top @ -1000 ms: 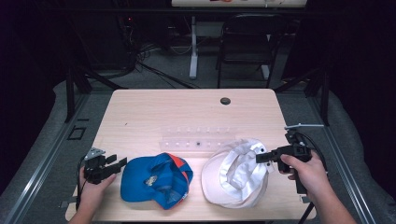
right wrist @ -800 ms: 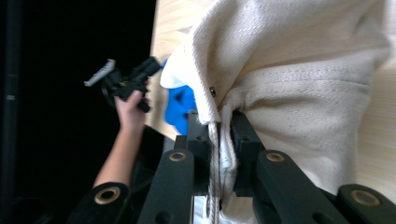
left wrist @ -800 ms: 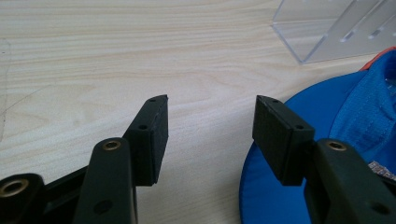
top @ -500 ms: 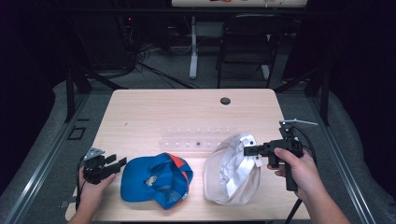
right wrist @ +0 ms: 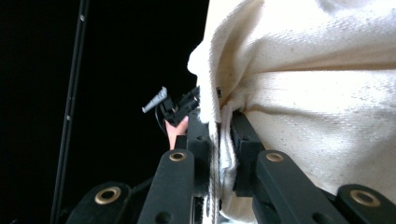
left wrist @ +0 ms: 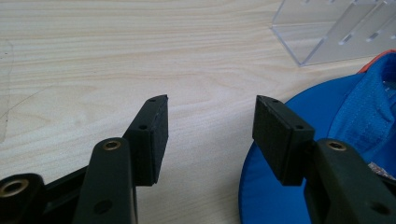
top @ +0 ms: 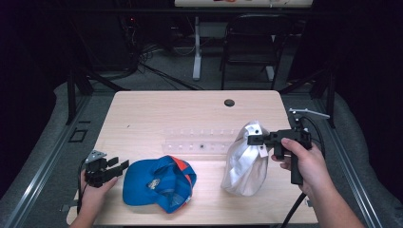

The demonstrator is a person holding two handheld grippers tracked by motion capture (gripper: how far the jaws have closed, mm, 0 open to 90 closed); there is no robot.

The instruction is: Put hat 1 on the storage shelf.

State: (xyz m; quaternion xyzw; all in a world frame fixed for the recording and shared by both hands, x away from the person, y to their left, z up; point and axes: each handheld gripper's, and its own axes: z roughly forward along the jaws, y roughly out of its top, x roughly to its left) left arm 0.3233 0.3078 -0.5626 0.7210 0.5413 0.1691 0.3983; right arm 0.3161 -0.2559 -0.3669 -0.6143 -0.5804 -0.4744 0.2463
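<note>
The right gripper (right wrist: pixel 219 154) pinches a fold of the white cap (right wrist: pixel 317 93) between its two black jaws. Behind, against darkness, the left gripper (right wrist: pixel 170 109) appears small in a hand.

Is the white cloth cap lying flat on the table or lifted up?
Lifted up. The white cloth cap hangs from the right gripper, whose jaws pinch its edge; its lower part seems to rest on the wooden table.

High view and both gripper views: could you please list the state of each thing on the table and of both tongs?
White cap: pinched at its edge, hanging with its lower part on the table.
Blue cap: lying on the table, free.
Clear rack: lying flat, untouched.
Left tongs: open, beside the blue cap's brim.
Right tongs: shut on the white cap's fabric.
</note>
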